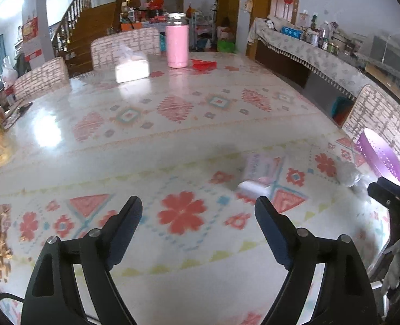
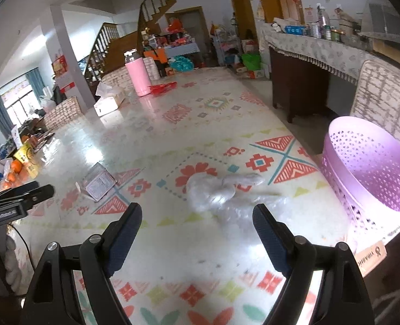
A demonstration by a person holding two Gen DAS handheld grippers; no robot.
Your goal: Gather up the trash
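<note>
The left gripper [image 1: 198,203] hangs over the table [image 1: 173,135], pitched downward, jaws standing wide apart with nothing between them; its dark fingers [image 1: 129,216] clear the tabletop. The right gripper [image 2: 197,211] is tilted down over the same table, jaws likewise spread and empty (neither pad presses on anything). Each gripper shows at the edge of the other's view, so the two sit side by side above the table's near end.

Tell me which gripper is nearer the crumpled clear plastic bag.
Right. The right gripper hovers open just short of the plastic bag; the left gripper sits off to its side, nearer the small packet.
</note>
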